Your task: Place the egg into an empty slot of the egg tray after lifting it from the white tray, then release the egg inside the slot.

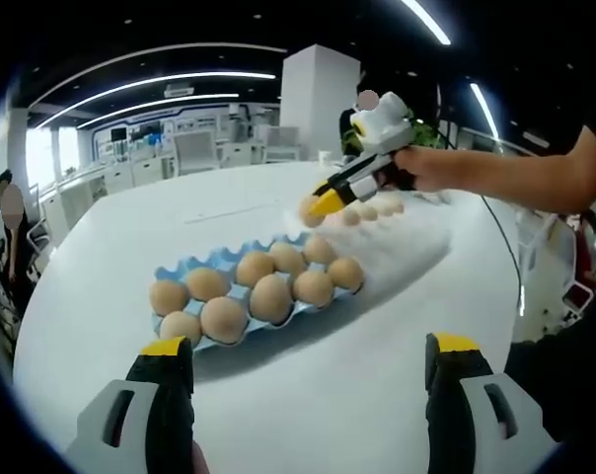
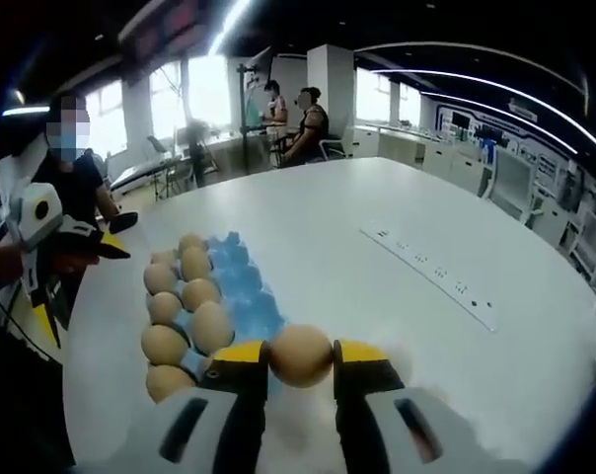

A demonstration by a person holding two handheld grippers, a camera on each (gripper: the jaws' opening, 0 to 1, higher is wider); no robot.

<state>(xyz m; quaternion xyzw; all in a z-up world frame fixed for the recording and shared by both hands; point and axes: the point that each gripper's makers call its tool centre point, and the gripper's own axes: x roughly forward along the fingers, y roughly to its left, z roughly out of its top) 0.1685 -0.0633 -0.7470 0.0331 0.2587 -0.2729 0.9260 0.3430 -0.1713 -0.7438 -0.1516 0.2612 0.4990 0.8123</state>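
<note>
While the egg [image 2: 301, 355] sits pinched between the yellow-tipped jaws of the right gripper [image 2: 301, 367], the blue egg tray [image 2: 247, 296] lies ahead of it and off to the left in the right gripper view, its long axis running away from the tool toward the far side of the table. The egg is tan, smooth and unmarked, held across its middle, with its long axis roughly crosswise between the jaws. In the left gripper view that same gripper [image 1: 323, 205] holds the egg [image 1: 310, 210] just beyond the far end of the egg tray [image 1: 185, 272], with the remaining loose eggs [image 1: 375, 209] on the pale white tray [image 1: 416, 237] right behind it. The filled cells run in two rows on the tray's left side as the right gripper view shows it; bare blue cells lie along the side nearer the held egg, so I judge a short move forward and left would bring it over a free slot. The right gripper is clearly the nearer one. The left gripper [image 1: 308, 360] hangs low over the white table [image 1: 308, 395], jaws spread apart and holding nothing, on the near side of the tray.
</note>
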